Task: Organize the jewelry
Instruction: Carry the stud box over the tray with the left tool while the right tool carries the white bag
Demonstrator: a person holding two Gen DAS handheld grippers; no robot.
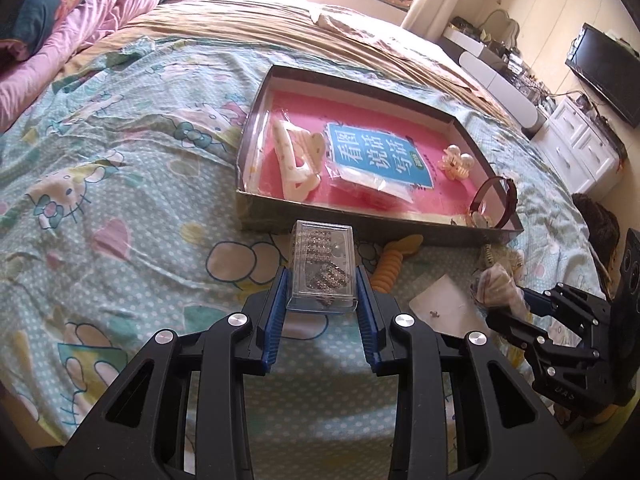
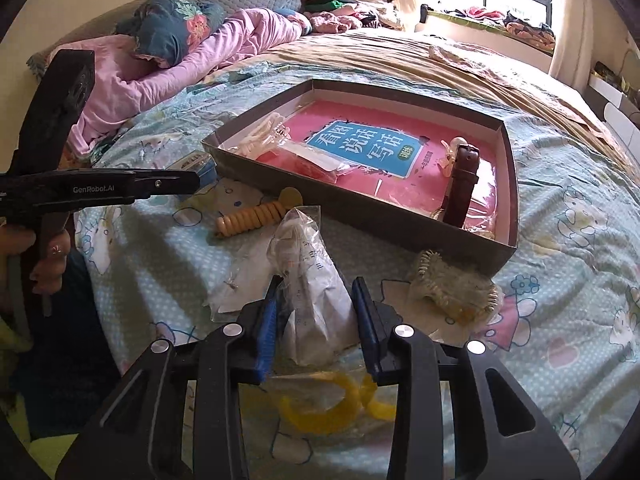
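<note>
Inside shallow box [image 1: 256, 128], pink book [image 1: 380, 156], hair claw [image 1: 296, 160]

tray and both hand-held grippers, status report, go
Left hand-held gripper shut on clear jewelry case. Right hand-held gripper shut on plastic packet. Tray ahead, part filled. Orange coil tie before its wall.

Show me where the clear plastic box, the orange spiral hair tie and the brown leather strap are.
clear plastic box [image 1: 322, 268], left wrist view, lid.
orange spiral hair tie [image 2: 252, 216], right wrist view, coils.
brown leather strap [image 2: 462, 184], right wrist view, middle.
</note>
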